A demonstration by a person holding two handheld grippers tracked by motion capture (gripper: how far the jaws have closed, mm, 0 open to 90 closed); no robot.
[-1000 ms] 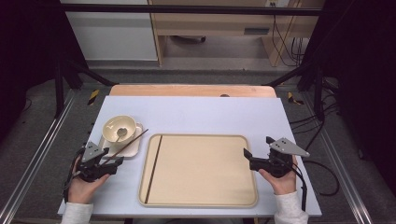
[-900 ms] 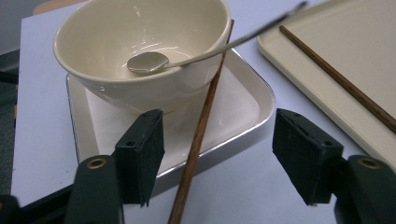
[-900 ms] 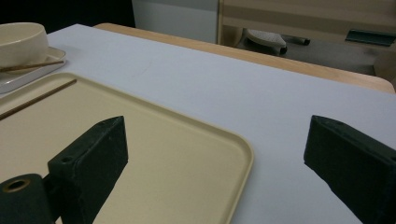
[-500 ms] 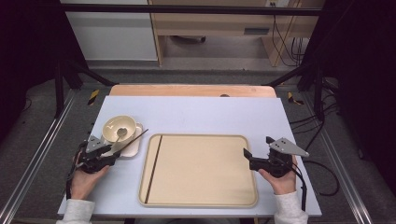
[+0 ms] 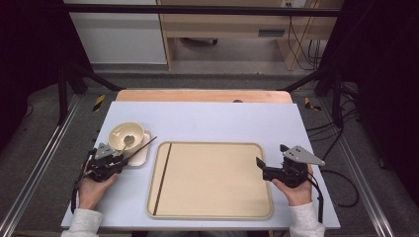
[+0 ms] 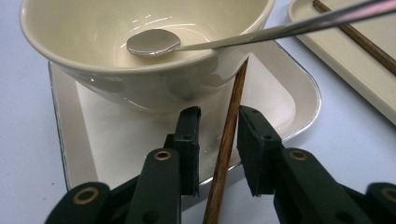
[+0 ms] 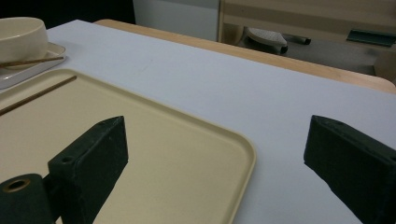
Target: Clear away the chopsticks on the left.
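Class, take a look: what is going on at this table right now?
A person works with a gripper in each hand. The left gripper has just been closing its jaws around a wooden chopstick that lies on the small plate beside the bowl; the pads are not yet pressing it. A spoon rests in the bowl. A second chopstick lies on the tray. The right gripper waits open over the tray's edge.

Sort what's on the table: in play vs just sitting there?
In play: left gripper, jaws just been closing around the chopstick, not yet pressing; small plate it lies on.
Idle: bowl, spoon, tray, second chopstick, right gripper, open.
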